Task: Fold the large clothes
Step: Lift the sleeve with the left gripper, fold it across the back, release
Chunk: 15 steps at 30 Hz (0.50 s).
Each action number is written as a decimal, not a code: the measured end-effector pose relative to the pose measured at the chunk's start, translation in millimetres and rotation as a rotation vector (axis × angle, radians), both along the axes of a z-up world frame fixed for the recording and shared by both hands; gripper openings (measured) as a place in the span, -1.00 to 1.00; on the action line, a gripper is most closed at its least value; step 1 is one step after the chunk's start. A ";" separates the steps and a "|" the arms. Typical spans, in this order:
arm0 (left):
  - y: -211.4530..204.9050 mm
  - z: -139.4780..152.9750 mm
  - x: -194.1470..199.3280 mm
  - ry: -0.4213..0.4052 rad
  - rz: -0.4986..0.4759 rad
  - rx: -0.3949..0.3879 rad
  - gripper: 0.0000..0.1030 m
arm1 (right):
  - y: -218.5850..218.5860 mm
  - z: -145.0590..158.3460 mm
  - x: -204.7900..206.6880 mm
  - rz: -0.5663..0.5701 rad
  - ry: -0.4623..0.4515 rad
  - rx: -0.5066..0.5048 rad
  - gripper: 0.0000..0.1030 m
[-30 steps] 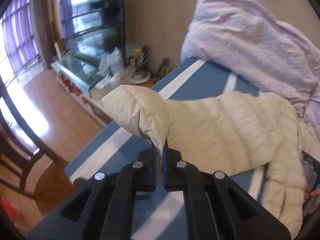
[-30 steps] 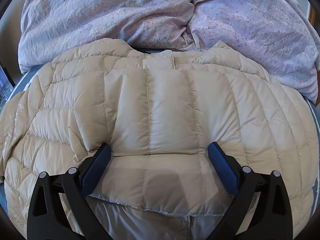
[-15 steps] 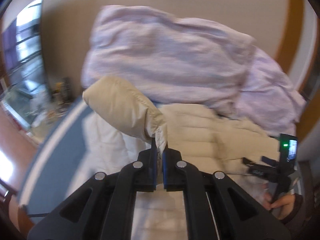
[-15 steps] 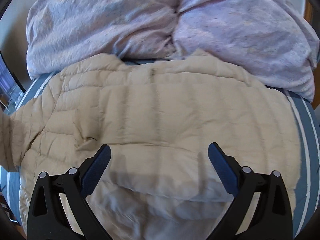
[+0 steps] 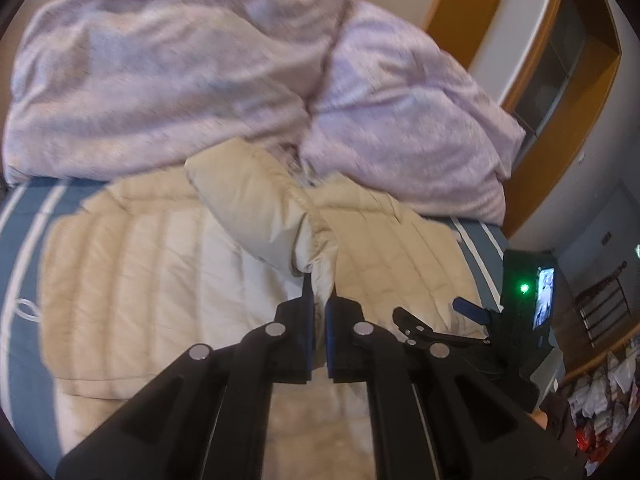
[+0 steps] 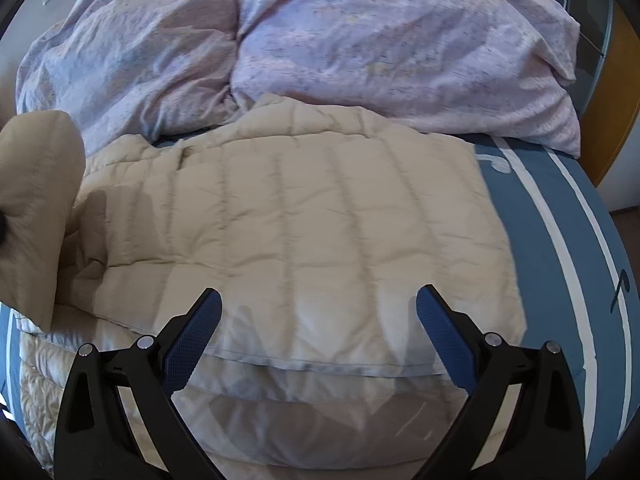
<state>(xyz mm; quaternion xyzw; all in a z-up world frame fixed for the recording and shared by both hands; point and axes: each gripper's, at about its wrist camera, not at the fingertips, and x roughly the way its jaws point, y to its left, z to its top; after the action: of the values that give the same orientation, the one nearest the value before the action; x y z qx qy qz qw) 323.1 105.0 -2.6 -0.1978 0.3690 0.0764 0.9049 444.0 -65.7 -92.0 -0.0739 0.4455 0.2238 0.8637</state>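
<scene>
A cream quilted down jacket (image 6: 304,224) lies spread on a blue bed with white stripes (image 6: 560,248). My left gripper (image 5: 318,300) is shut on the cuff of the jacket's sleeve (image 5: 256,208) and holds the sleeve lifted over the jacket's body (image 5: 132,280). The lifted sleeve shows at the left edge of the right wrist view (image 6: 36,208). My right gripper (image 6: 318,312) is open and empty, hovering over the jacket's lower part; it also shows in the left wrist view (image 5: 468,320) at the right.
A crumpled lilac duvet (image 6: 320,40) is piled along the far side of the bed, touching the jacket's collar. A wooden door frame (image 5: 576,92) stands to the right. Clutter (image 5: 600,408) lies on the floor at the right.
My left gripper has swung the sleeve from the left bed edge in over the jacket's body. The right gripper has drawn back and moved right, still open.
</scene>
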 end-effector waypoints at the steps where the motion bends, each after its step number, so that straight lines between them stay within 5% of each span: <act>1: -3.3 -4.6 2.4 0.009 -0.007 -0.009 -0.90 | -2.4 -1.1 1.1 -0.004 0.000 0.000 0.93; 6: -11.0 -25.6 16.5 0.058 -0.038 -0.048 -0.82 | -8.9 -5.4 2.7 -0.011 0.009 0.011 0.93; 11: -7.2 -23.0 7.7 0.042 -0.037 -0.047 -0.01 | -4.9 1.0 -3.9 0.014 -0.008 0.025 0.93; 15: 3.4 -17.4 -3.0 0.037 -0.008 -0.015 0.07 | 1.0 11.0 -11.4 0.038 -0.028 0.058 0.91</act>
<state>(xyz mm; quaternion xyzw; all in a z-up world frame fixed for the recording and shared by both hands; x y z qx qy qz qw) 320.0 108.3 -20.1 -0.2016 0.3870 0.0739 0.8967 432.5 -64.6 -81.0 -0.0604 0.4250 0.2520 0.8673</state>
